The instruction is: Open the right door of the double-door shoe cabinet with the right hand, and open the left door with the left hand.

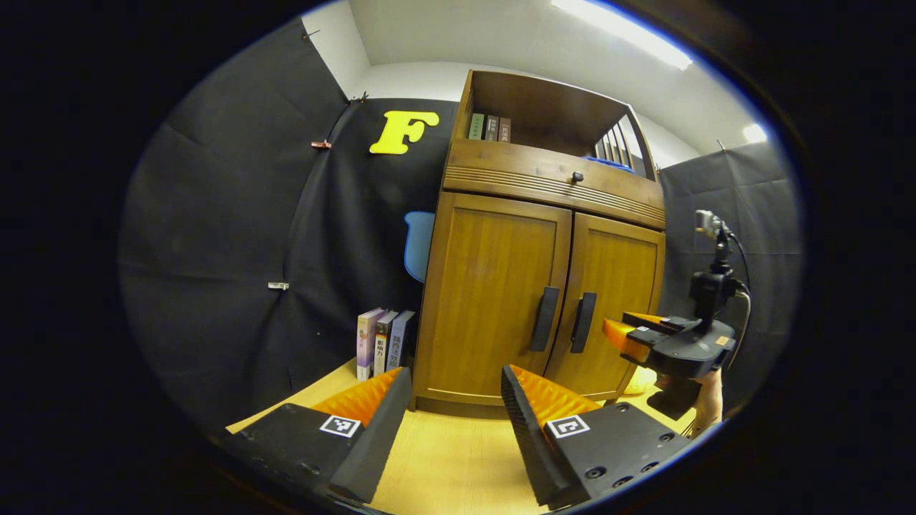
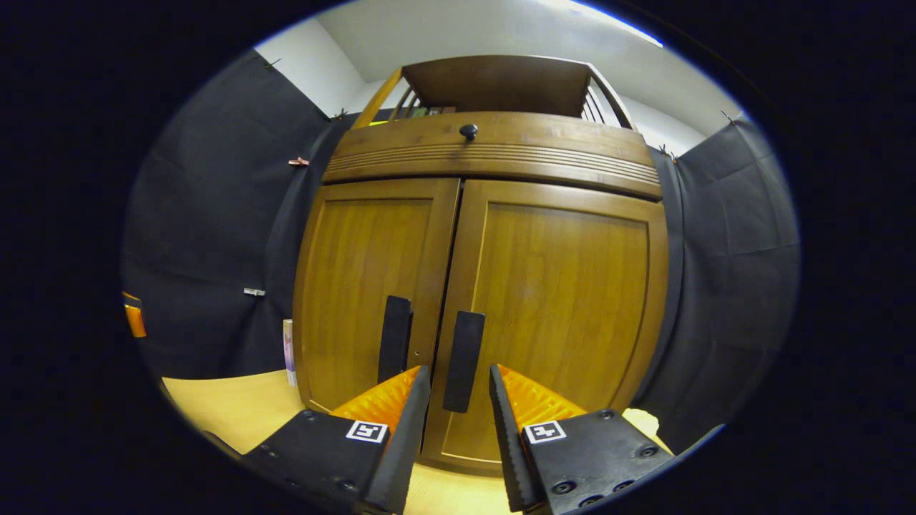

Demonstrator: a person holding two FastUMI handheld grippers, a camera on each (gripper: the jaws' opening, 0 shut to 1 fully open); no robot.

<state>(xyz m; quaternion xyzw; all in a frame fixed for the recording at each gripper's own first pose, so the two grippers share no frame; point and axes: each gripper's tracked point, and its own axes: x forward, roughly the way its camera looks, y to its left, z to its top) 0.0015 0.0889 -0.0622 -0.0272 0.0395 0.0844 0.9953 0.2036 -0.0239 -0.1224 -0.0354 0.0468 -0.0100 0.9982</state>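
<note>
The wooden shoe cabinet stands with both doors closed. The left door and the right door each carry a dark vertical handle near the middle seam. My right gripper is open, and the lower end of the right door's handle lies between its fingertips with small gaps on both sides. The left door's handle is just to the left of it. My left gripper is open and empty, low and well back from the left door's handle. From there the right gripper shows at the right door's handle.
A drawer with a small dark knob sits above the doors, with an open shelf holding books on top. Three books stand on the light wooden surface left of the cabinet. A hand holds the right gripper.
</note>
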